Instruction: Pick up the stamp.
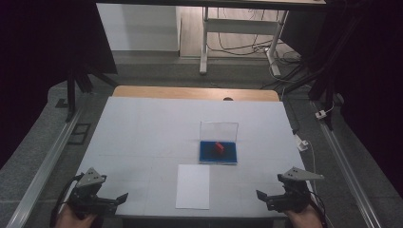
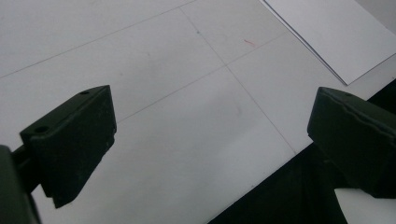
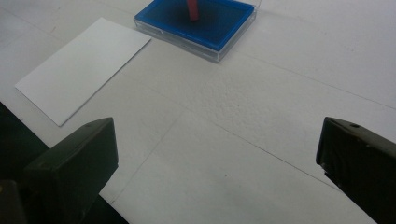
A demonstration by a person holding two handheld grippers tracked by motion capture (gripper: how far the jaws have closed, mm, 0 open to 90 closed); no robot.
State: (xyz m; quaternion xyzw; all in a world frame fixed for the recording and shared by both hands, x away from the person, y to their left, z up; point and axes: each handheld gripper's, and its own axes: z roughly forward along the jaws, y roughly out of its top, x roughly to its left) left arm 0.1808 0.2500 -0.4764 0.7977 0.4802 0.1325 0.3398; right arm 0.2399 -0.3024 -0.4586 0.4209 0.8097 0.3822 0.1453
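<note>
The white table (image 1: 142, 137) sits in a dark room. The left gripper (image 1: 119, 199) waits at the near left corner, jaws spread. The paper (image 1: 193, 186) lies at the near edge. The blue box (image 1: 218, 153) with a red block (image 1: 219, 147) sits mid-table, closer to the right gripper (image 1: 262, 195), also spread wide, near right corner.

A white-covered tabletop (image 1: 142, 137) with a wooden far edge stands on grey floor (image 1: 157, 73), dark curtains (image 1: 43, 52) at both sides, a white-legged desk (image 1: 237, 28) and loose cables (image 1: 247, 47) beyond.
</note>
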